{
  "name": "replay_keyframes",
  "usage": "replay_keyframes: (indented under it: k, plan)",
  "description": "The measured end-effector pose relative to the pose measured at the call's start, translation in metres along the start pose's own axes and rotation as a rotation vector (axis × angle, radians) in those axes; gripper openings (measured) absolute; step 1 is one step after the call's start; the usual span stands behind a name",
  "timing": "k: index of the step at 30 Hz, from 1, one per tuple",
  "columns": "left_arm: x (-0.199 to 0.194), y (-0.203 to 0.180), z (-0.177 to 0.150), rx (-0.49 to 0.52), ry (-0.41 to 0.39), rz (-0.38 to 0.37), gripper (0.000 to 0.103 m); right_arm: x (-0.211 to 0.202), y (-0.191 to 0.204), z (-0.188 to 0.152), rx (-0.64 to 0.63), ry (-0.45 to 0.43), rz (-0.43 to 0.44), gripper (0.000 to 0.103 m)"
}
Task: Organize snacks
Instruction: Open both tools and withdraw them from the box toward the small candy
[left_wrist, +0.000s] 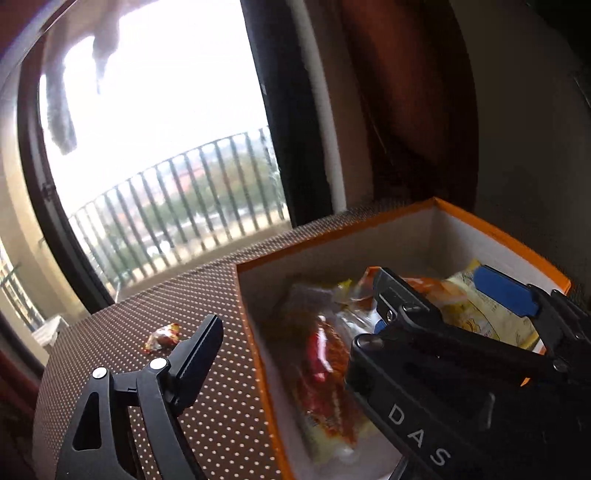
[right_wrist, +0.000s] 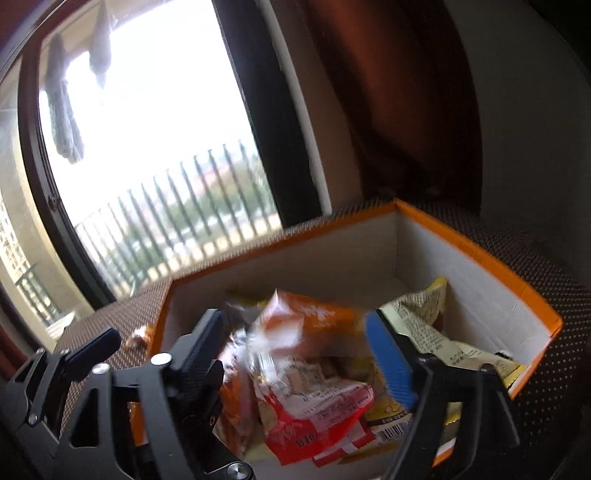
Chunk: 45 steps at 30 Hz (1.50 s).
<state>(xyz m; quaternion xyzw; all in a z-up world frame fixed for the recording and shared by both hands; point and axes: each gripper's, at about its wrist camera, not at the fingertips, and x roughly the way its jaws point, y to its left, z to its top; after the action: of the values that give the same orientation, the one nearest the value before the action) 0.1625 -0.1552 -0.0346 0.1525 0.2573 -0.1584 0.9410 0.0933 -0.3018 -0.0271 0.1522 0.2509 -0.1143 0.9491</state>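
Note:
An orange box (left_wrist: 369, 229) (right_wrist: 476, 254) with a white inside stands on a brown dotted table (left_wrist: 207, 295). Several snack packets lie in it: a red one (left_wrist: 325, 365) (right_wrist: 317, 417), an orange one (right_wrist: 306, 325) and a cream one (left_wrist: 480, 314) (right_wrist: 424, 325). My right gripper (right_wrist: 295, 328) (left_wrist: 443, 284) is open over the box, with the blurred orange packet loose between its jaws. My left gripper (left_wrist: 295, 328) is open astride the box's left wall, with its right finger hidden behind the right gripper. A small wrapped candy (left_wrist: 162, 336) (right_wrist: 138, 339) lies on the table left of the box.
A large window with a balcony railing (left_wrist: 177, 206) is behind the table. A dark curtain (left_wrist: 399, 110) hangs at the back right. The table's left edge (left_wrist: 48, 354) is close to my left gripper.

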Motion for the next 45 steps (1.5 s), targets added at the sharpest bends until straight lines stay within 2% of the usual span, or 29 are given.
replay_keyframes:
  k: [2, 4, 11, 13, 24, 29, 36, 40, 45]
  plan:
    - [-0.006, 0.008, -0.003, -0.018, -0.004, -0.011, 0.087, -0.004, 0.008, 0.0, -0.018, 0.003, -0.007, 0.091]
    - [-0.012, 0.016, -0.007, -0.032, -0.011, -0.019, 0.087, -0.009, 0.018, -0.002, -0.026, -0.004, -0.006, 0.092]
    - [-0.033, 0.042, -0.02, -0.094, -0.031, -0.038, 0.089, -0.03, 0.053, -0.012, -0.064, -0.015, 0.005, 0.092]
    - [-0.039, 0.05, -0.023, -0.119, -0.036, -0.04, 0.092, -0.032, 0.063, -0.012, -0.081, -0.021, 0.014, 0.092]
    - [-0.072, 0.096, -0.044, -0.204, -0.078, -0.007, 0.094, -0.054, 0.115, -0.023, -0.16, -0.058, 0.083, 0.092]
    - [-0.071, 0.119, -0.053, -0.24, -0.111, 0.075, 0.097, -0.049, 0.142, -0.028, -0.191, -0.061, 0.12, 0.093]
    - [-0.054, 0.153, -0.063, -0.293, -0.068, 0.104, 0.097, -0.027, 0.178, -0.036, -0.227, -0.035, 0.15, 0.093]
    - [-0.04, 0.173, -0.07, -0.308, -0.063, 0.168, 0.097, -0.009, 0.198, -0.041, -0.244, -0.021, 0.176, 0.093]
    - [-0.021, 0.192, -0.073, -0.301, -0.032, 0.23, 0.097, 0.014, 0.221, -0.049, -0.273, -0.023, 0.143, 0.093]
